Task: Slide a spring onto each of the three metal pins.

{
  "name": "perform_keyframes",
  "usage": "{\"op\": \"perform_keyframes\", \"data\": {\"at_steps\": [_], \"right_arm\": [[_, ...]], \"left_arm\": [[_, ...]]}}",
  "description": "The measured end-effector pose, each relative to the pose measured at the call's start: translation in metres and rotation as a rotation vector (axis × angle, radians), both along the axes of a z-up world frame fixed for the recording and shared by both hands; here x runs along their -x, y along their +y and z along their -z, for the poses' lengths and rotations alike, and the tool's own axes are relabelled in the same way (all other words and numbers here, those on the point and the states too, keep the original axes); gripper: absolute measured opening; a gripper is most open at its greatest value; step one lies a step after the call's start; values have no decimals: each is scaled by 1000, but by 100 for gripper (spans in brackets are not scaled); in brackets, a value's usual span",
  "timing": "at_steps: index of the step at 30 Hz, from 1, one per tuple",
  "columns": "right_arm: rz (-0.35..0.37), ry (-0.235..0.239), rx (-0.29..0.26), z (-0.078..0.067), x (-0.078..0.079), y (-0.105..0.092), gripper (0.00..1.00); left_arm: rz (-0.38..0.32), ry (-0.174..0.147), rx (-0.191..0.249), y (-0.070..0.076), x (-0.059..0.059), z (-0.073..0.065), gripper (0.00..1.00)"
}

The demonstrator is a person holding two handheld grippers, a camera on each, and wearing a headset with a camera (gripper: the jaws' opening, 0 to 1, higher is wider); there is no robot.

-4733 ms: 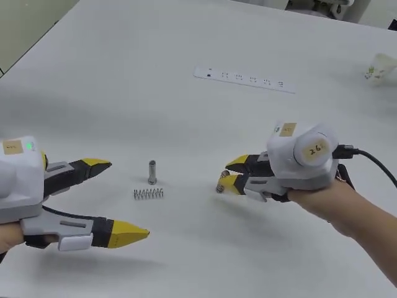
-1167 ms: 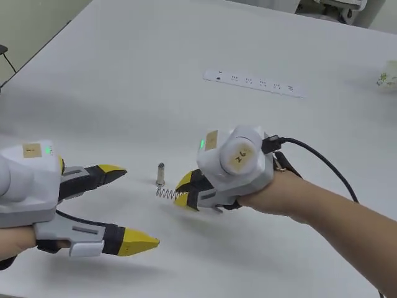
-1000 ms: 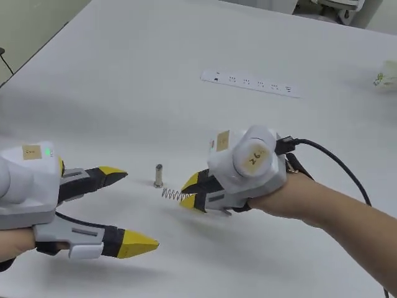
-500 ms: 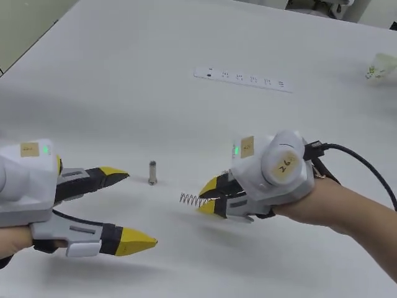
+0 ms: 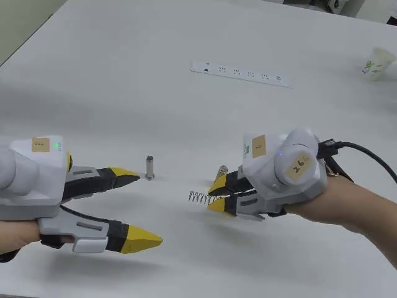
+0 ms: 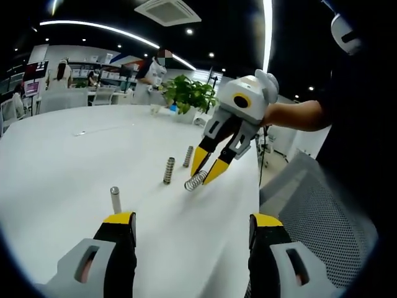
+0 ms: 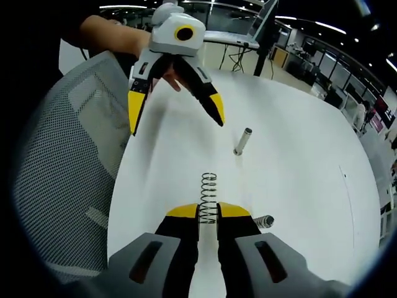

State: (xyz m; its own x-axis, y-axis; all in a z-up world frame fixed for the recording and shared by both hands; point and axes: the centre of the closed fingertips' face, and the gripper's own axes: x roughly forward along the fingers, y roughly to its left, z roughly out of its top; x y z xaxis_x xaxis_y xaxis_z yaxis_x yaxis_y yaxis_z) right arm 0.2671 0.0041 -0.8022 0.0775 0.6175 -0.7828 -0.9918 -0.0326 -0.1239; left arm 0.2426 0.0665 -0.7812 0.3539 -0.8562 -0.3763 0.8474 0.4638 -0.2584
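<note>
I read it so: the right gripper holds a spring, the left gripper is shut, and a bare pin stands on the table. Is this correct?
Not quite. The left gripper is open: the left gripper view shows its fingers wide apart. The rest holds: the right gripper holds the spring, a bare pin stands on the table.

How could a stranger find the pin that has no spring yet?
On the white table, start at the long power strip and come toward the person, to the gap between the two grippers. The bare pin stands upright there, just ahead of the open left gripper. Unlike the pins near the right gripper, its shaft carries no spring.
</note>
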Motion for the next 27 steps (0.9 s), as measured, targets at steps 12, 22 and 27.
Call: {"op": "perform_keyframes", "data": {"at_steps": [12, 22, 27], "right_arm": [[-20, -10, -9, -5, 4, 3, 8], [-55, -21, -20, -15, 11, 9, 8], [-65, -25, -29, -19, 13, 11, 8]], "left_arm": [[69, -25, -4, -15, -11, -10, 63], [146, -34, 3, -37, -12, -12, 47], [170, -32, 28, -49, -12, -15, 40]]}}
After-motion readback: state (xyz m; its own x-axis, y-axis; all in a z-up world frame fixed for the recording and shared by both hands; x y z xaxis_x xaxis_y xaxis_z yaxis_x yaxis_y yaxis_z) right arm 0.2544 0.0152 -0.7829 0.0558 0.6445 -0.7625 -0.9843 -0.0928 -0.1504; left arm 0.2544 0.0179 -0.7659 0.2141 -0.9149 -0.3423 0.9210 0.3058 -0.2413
